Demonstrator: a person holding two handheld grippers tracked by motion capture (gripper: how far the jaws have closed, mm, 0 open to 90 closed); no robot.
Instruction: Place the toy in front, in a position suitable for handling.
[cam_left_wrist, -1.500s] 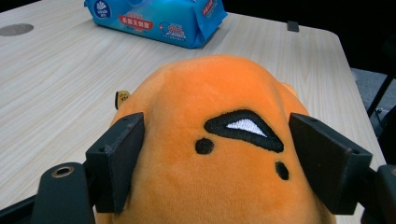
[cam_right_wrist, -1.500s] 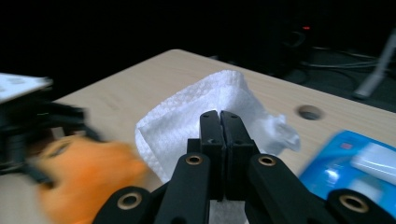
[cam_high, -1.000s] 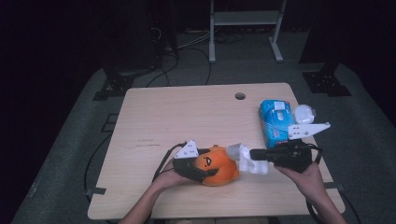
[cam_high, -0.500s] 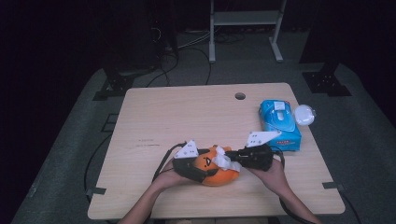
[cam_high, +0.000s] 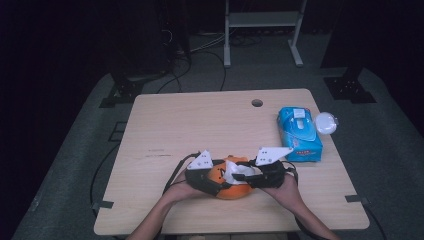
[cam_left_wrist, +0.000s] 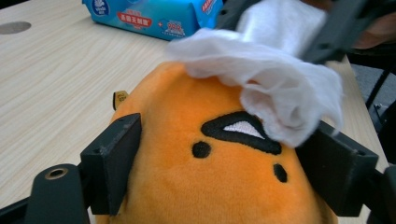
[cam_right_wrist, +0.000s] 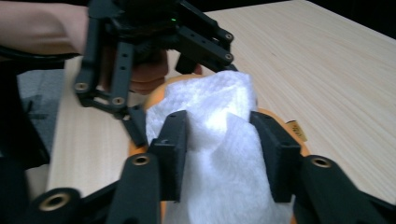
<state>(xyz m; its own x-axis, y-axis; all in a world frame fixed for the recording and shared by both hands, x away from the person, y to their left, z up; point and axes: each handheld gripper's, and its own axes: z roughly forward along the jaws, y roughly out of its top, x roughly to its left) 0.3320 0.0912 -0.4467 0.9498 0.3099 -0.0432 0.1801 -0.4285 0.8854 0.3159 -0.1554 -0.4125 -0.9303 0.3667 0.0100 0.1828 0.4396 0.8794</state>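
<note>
Right gripper (cam_right_wrist: 219, 154) brought wipe (cam_right_wrist: 219, 121) onto plush (cam_left_wrist: 205, 186).

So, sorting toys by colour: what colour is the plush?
Orange, with black face marks; the plush shows best in the left gripper view.

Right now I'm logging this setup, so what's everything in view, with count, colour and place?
plush toy: one, orange, near table edge, between both grippers.
wipe: one, white, draped on the plush toy.
wipes pack: one, blue, right side of table.
round lid: one, white, right of the pack.
table: one, light wood.
left gripper: black, jaws clamped on the plush toy.
right gripper: black, jaws just been opening, wipe between them.
hands: two, at the near edge.
</note>
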